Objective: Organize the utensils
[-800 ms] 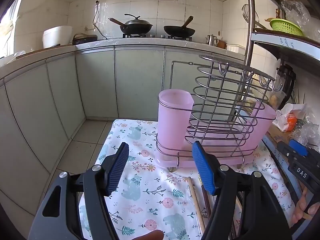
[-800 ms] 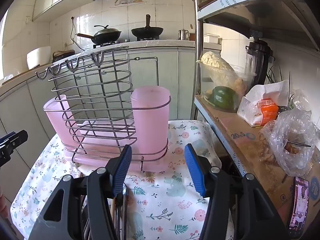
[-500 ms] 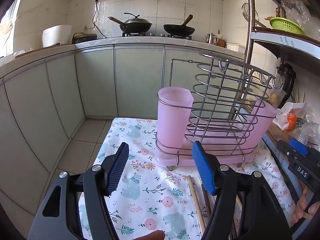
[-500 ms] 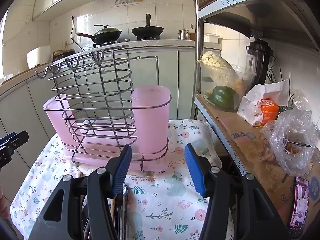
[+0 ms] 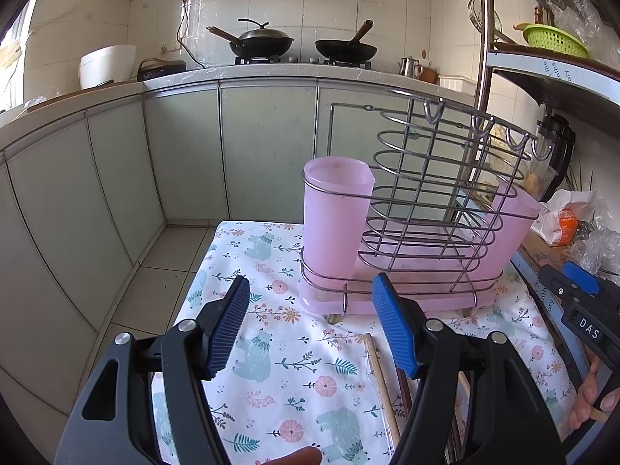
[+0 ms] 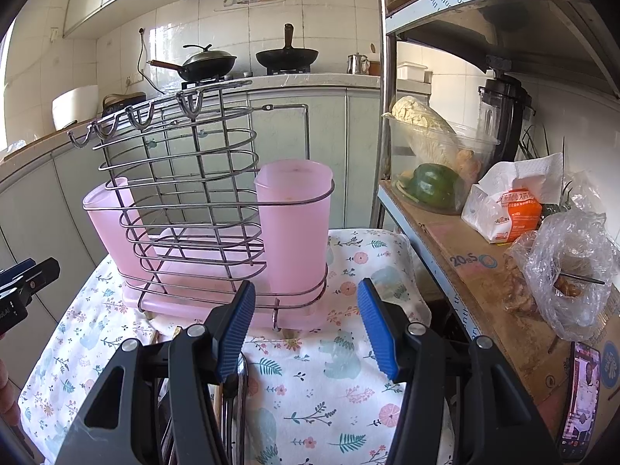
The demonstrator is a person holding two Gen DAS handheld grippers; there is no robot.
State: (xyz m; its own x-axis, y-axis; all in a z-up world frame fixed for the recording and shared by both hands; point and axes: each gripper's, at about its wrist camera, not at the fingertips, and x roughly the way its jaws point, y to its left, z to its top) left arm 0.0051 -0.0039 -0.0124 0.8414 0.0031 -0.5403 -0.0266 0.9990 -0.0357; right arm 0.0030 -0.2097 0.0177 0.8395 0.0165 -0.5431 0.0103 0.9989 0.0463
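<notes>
A wire utensil rack (image 5: 434, 201) on a pink tray holds two pink cups, one at each end (image 5: 335, 209) (image 6: 294, 228); it also shows in the right wrist view (image 6: 186, 201). It stands on a small table with a floral cloth (image 5: 271, 348). Chopsticks (image 5: 381, 383) lie on the cloth in a clear wrapper in front of the rack. A metal utensil handle (image 6: 236, 399) and chopsticks lie below my right gripper. My left gripper (image 5: 312, 327) is open and empty, above the cloth. My right gripper (image 6: 306, 329) is open and empty, just short of the rack.
A shelf unit (image 6: 484, 255) to the right carries a bowl of vegetables (image 6: 430, 170), a tissue pack (image 6: 511, 209), a plastic bag and a phone (image 6: 581, 399). Green cabinets (image 5: 186, 155) and a counter with two woks stand behind. Tiled floor lies to the left.
Both grippers have stayed almost still and open; the left view has shifted very slightly. Nothing was picked up or put down.
</notes>
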